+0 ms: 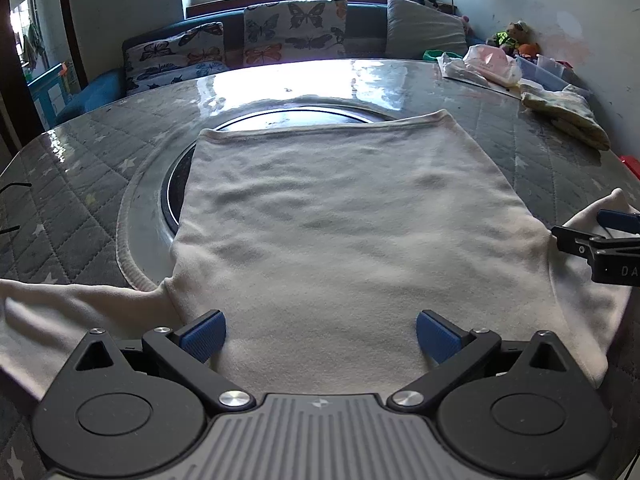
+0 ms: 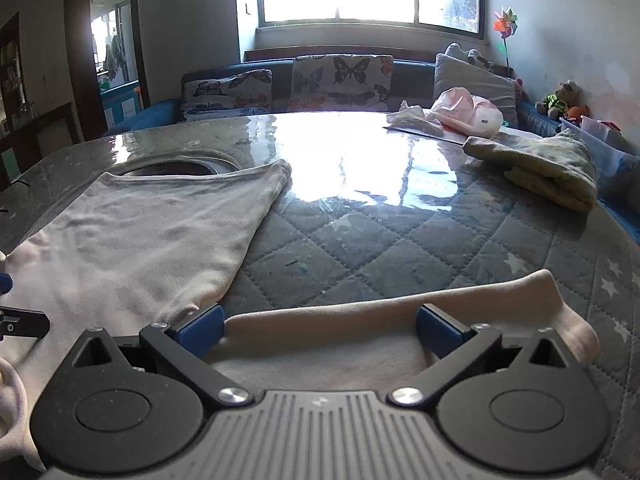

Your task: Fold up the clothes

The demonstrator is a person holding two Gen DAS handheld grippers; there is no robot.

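White shirt (image 1: 340,216) flat on quilted table (image 2: 400,248), sleeves out, no fold made yet; L gripper (image 1: 320,336) & R gripper (image 2: 320,330) both jaws apart, empty; another garment (image 2: 548,168) already folded.

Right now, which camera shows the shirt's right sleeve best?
The right wrist view: the right sleeve stretches across the frame between the open right gripper. The left wrist view shows only its end at the edge.
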